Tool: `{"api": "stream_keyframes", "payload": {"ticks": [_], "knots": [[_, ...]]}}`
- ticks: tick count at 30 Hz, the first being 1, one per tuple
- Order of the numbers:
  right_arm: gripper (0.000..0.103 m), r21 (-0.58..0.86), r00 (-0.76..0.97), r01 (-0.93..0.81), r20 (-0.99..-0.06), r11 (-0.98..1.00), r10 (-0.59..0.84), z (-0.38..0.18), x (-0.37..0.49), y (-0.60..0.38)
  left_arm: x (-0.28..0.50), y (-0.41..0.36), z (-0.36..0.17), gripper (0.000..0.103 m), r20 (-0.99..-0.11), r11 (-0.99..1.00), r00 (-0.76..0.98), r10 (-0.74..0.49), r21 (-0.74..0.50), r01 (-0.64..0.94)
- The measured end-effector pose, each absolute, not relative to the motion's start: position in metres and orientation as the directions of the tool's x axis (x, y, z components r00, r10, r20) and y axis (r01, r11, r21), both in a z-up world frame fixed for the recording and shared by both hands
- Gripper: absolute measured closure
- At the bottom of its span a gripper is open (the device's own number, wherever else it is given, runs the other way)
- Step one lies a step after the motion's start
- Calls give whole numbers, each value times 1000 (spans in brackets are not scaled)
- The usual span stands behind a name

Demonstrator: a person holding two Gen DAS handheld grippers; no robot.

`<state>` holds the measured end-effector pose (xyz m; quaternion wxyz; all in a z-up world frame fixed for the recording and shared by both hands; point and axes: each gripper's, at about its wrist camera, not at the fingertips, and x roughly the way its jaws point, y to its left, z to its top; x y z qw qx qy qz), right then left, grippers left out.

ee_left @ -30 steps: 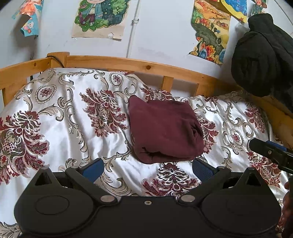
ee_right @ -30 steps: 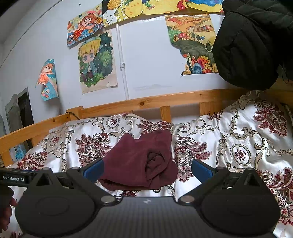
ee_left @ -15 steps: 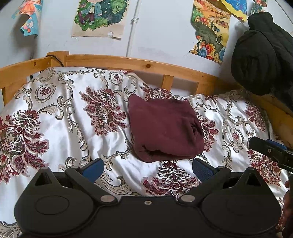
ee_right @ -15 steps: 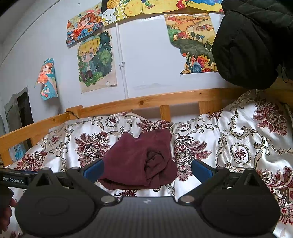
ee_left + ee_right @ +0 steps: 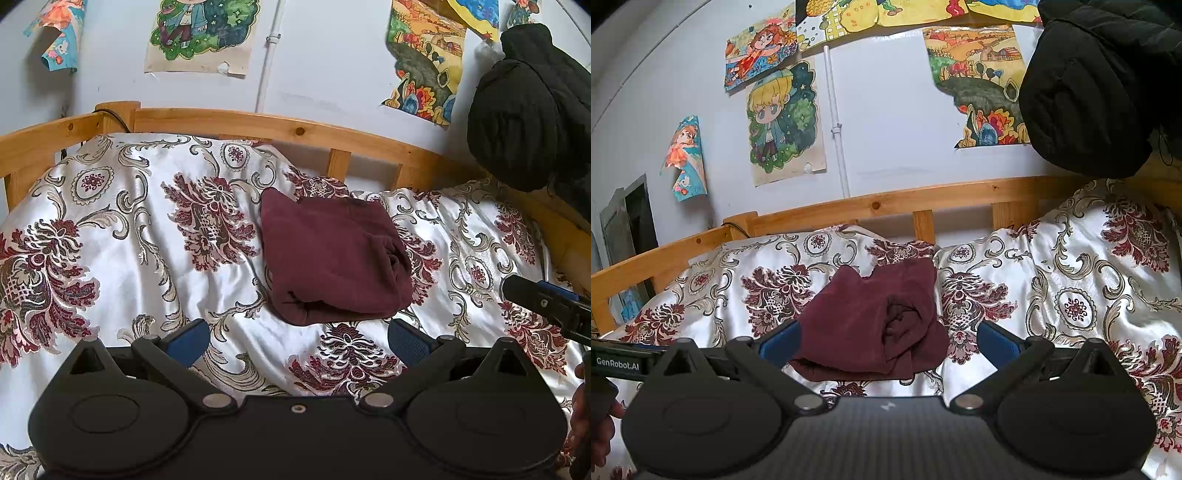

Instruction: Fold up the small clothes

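A maroon garment (image 5: pixel 332 254) lies folded into a compact bundle on the floral satin bedspread (image 5: pixel 122 236); it also shows in the right wrist view (image 5: pixel 871 325). My left gripper (image 5: pixel 297 338) is open and empty, held just short of the bundle's near edge. My right gripper (image 5: pixel 886 341) is open and empty, its blue pads on either side of the bundle's near end, not touching it. The right gripper's finger shows at the right edge of the left wrist view (image 5: pixel 543 299).
A wooden bed rail (image 5: pixel 295 129) runs along the back. A black padded jacket (image 5: pixel 532 107) hangs at the right above the bed. Drawings (image 5: pixel 783 122) are stuck on the wall. The bedspread spreads wide to the left of the bundle.
Both views have shifted only very slightly; the bundle and both open grippers stay as they were.
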<state>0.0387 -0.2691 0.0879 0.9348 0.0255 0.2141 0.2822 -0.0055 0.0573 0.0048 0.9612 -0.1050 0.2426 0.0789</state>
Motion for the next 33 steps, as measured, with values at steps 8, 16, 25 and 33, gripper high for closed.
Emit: {"api": "stream_keyframes", "payload": {"ticks": [8,16,25,33], "knots": [[0,168,749,-517,-386,839,539,88,39,-269,-5,58,5,1,-484,966,869,100,-164,-202],[0,171,747,-516,-390,839,539,87,39,-269,-5,57,5,1,-485,965,869,100,-165,-204],[0,172,745,-516,-393,839,539,85,39,-270,-6,59,1,1,-490,964,866,100,-168,-206],[0,172,745,-516,-393,839,539,85,39,-270,-6,60,4,1,-499,961,862,92,-182,-208]]}}
